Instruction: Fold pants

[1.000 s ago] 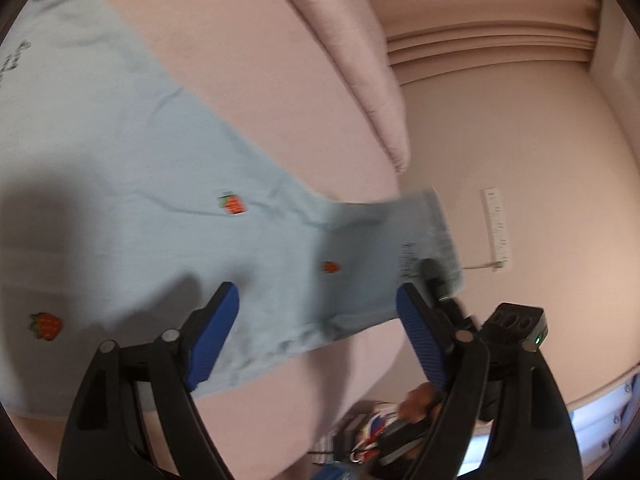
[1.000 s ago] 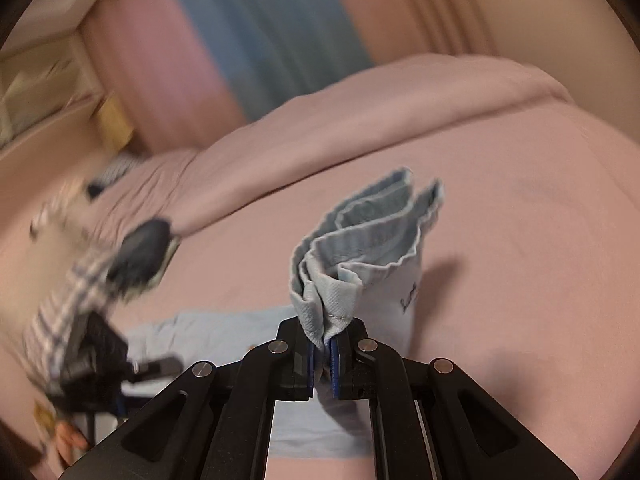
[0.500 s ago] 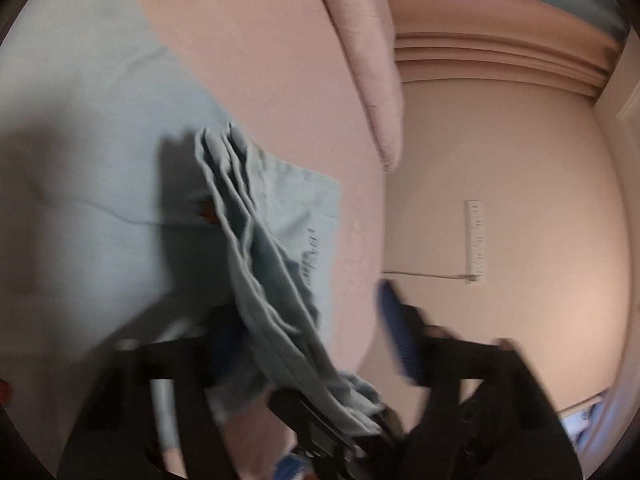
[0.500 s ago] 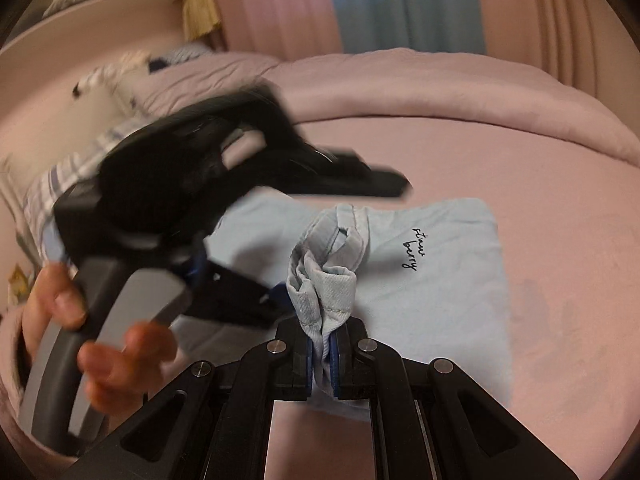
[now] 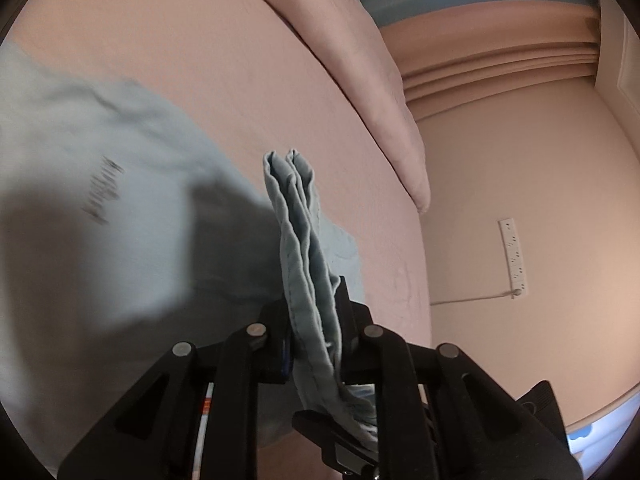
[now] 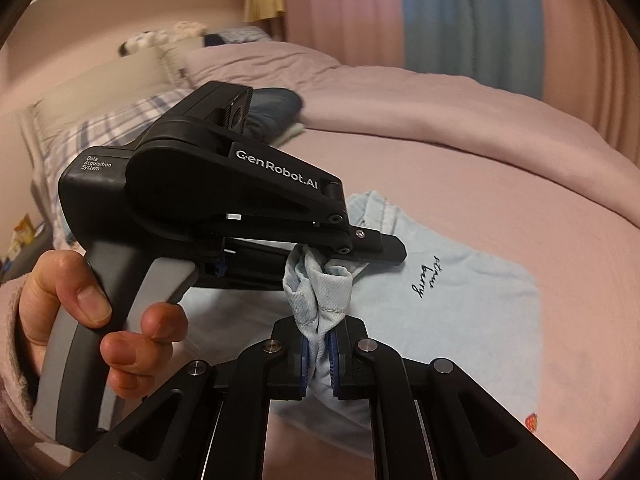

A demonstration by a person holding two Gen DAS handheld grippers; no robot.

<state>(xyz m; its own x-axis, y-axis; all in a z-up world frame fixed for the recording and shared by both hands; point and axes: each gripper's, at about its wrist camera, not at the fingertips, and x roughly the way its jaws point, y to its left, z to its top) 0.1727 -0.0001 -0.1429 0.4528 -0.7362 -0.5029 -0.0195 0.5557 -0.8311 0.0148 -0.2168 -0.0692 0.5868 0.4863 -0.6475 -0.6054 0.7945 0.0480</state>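
left tongs (image 5: 316, 320) clenched on pants (image 6: 460, 292) hem | right tongs (image 6: 319, 354) clenched on same bunch | bed (image 6: 520, 208) bare beyond

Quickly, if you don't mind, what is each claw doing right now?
Left claw: closed on the bunched edge of the pants.
Right claw: closed on the same bunched edge.

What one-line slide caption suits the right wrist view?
Both hand-held grippers, right and left, pinch one bunched edge of light blue pants above a pink bed.
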